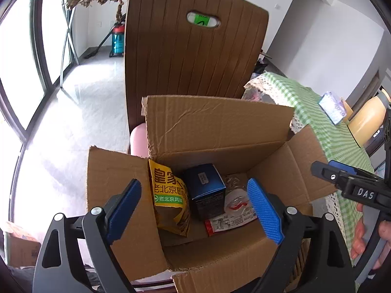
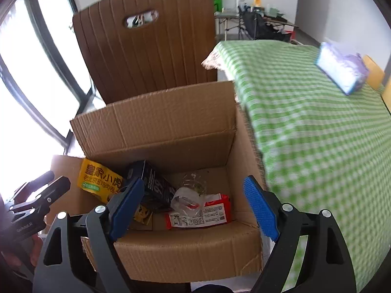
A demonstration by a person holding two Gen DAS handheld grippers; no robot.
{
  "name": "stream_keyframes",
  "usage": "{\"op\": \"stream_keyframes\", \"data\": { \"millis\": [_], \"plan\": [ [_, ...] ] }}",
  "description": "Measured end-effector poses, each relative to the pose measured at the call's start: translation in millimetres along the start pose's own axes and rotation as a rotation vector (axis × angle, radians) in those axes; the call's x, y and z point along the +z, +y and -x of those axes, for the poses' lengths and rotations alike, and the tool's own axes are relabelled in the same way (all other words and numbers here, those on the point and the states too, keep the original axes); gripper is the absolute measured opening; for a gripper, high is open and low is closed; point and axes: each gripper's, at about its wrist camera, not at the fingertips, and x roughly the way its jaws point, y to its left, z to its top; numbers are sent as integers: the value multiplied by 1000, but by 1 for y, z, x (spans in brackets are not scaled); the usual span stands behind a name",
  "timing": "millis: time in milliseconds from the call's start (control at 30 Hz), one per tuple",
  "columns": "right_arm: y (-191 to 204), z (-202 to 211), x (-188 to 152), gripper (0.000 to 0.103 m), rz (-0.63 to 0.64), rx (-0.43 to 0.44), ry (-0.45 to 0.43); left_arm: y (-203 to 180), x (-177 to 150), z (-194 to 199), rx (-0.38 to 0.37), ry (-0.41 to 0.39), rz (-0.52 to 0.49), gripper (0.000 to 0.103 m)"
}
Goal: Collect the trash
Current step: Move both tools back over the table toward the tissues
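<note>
Both grippers hover over open cardboard box point(image 2: 185, 251) on chair, jaws spread wide, nothing between them. Below left gripper point(image 1: 195, 210): yellow snack bag point(image 1: 171, 200), blue carton point(image 1: 207, 190), red-and-white wrapper point(image 1: 229, 219). Under right gripper point(image 2: 193, 207): same wrapper, clear crumpled plastic point(image 2: 193, 195) on top. Likely all light; bag and wrappers soft, slippery, crushable, best pinched at edge; carton stiff, gripped across its sides. Purple tissue pack point(image 2: 342, 70) lies on checked tablecloth point(image 2: 317, 146), well right of right gripper.
</note>
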Motion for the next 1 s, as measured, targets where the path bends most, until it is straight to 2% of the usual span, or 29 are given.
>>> {"op": "stream_keyframes", "data": {
  "millis": [267, 300, 567, 767, 1000],
  "plan": [
    [-23, 71, -12, 81, -65, -21, -135, -32, 7, 39, -12, -79, -58, 89],
    [-29, 85, -14, 83, -73, -31, -160, -38, 7, 44, -17, -92, -70, 90],
    [-84, 188, -55, 86, -203, -134, -325, -111, -9, 81, -128, -149, -202, 94],
    [-140, 262, -118, 88, -321, -304, -434, -180, -33, 90, -232, -126, -313, 94],
    [-214, 324, -217, 88, -523, -505, -428, -270, -75, 94, -362, -72, -451, 94]
  ]
}}
